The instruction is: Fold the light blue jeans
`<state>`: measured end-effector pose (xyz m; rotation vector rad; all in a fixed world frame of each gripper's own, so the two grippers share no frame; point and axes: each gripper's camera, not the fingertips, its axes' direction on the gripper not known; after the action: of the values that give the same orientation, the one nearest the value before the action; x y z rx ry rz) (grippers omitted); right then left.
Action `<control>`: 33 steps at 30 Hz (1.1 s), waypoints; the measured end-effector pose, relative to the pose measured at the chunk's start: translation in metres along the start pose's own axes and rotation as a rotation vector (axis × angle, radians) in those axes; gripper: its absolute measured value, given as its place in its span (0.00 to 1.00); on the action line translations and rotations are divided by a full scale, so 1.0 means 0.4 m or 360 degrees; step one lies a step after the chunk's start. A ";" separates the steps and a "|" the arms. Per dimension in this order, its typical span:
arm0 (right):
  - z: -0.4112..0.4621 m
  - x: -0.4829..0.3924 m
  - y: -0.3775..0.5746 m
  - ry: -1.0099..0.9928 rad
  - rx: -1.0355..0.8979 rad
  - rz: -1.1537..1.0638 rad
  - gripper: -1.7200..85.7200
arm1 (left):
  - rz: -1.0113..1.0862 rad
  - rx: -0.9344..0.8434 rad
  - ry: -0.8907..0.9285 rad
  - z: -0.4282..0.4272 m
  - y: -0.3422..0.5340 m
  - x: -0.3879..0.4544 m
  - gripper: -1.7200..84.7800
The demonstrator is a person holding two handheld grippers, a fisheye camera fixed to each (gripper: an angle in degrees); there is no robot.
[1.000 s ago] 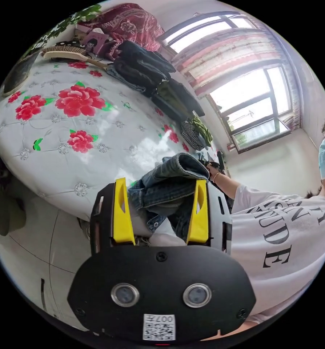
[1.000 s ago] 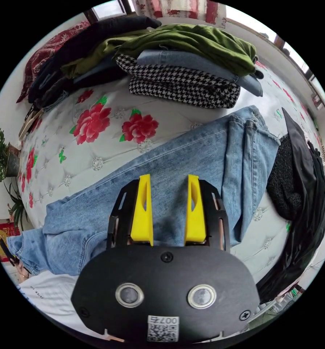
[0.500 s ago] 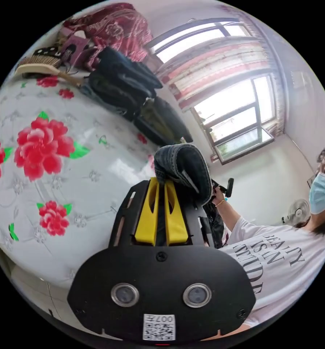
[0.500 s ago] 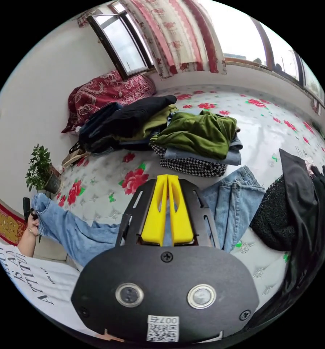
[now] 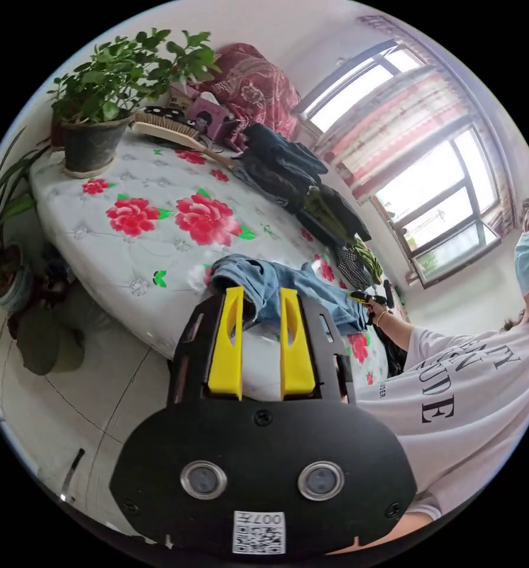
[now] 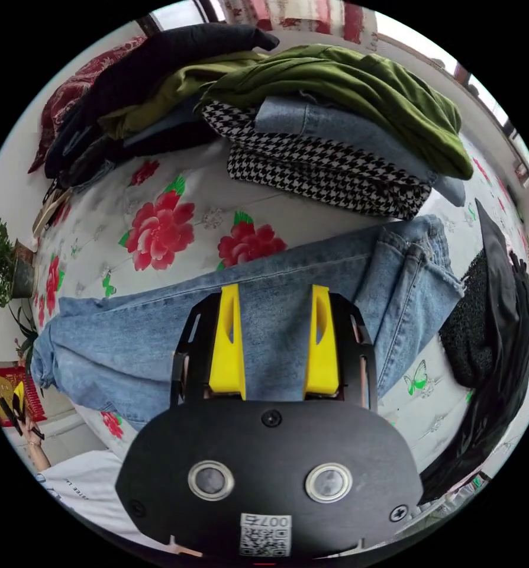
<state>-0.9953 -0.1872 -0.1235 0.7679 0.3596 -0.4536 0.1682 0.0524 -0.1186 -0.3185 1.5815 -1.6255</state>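
Note:
The light blue jeans (image 6: 158,343) lie stretched across the flowered bed (image 6: 312,222), hems bunched toward the black clothes. My right gripper (image 6: 274,293) hovers over the middle of the legs, jaws apart, nothing pinched. In the left gripper view the jeans (image 5: 294,284) rest near the bed's edge, one end rumpled just past my left gripper (image 5: 261,296), which is open. The right gripper (image 5: 368,297) appears there too, held in a hand over the jeans' far end. The left gripper (image 6: 17,397) shows small beyond the bed edge in the right gripper view.
A stack of folded clothes, houndstooth (image 6: 323,171) under denim and green (image 6: 365,89), sits close behind the jeans. Black garments (image 6: 501,331) lie beside the hems. A potted plant (image 5: 93,136) and a brush (image 5: 164,130) stand at the bed's corner. A person in a white T-shirt (image 5: 454,402) stands alongside.
Half a second ago both grippers were shut on the jeans and held them up. Now both have let go and the jeans lie spread on the bed.

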 end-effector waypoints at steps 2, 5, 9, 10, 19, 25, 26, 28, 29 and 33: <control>0.025 -0.030 -0.034 0.0131 -0.0062 -0.0100 0.15 | -0.0097 0.0061 -0.0029 -0.011 0.033 -0.030 0.17; 0.023 -0.025 -0.050 0.0115 -0.0045 -0.0145 0.12 | -0.0124 0.0011 -0.0036 0.034 0.003 -0.049 0.21; -0.009 -0.008 -0.045 0.0120 -0.0055 -0.0163 0.04 | -0.0037 -0.0188 -0.0102 0.183 -0.080 -0.051 0.16; -0.031 0.001 -0.038 0.0090 -0.0020 -0.0134 0.03 | -0.0044 -0.0275 -0.0142 0.241 -0.107 -0.058 0.09; -0.466 0.175 0.107 -0.0350 0.0787 0.0168 0.02 | -0.0012 0.0151 0.0285 0.177 -0.323 -0.014 0.01; -0.828 0.205 0.410 -0.0623 0.1489 -0.0144 0.05 | 0.0416 0.0621 0.0357 -0.095 -0.332 0.155 0.01; -0.857 0.189 0.478 -0.0562 0.1495 -0.0249 0.05 | 0.0461 0.0675 0.0317 -0.137 -0.302 0.167 0.01; -0.857 0.158 0.575 -0.0419 0.1407 -0.0365 0.06 | 0.0519 0.0707 0.0216 -0.181 -0.241 0.170 0.02; -0.823 0.138 0.632 -0.0332 0.1275 -0.0406 0.06 | 0.0532 0.0680 0.0138 -0.191 -0.195 0.160 0.02; -0.547 0.118 0.764 -0.0322 0.0524 -0.0285 0.06 | 0.0366 0.0318 -0.0145 -0.114 -0.041 0.071 0.06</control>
<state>-0.8298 0.1536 -0.1146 1.0036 0.1655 -0.7655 0.1130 0.0630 -0.1216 -0.0988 1.3225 -1.5513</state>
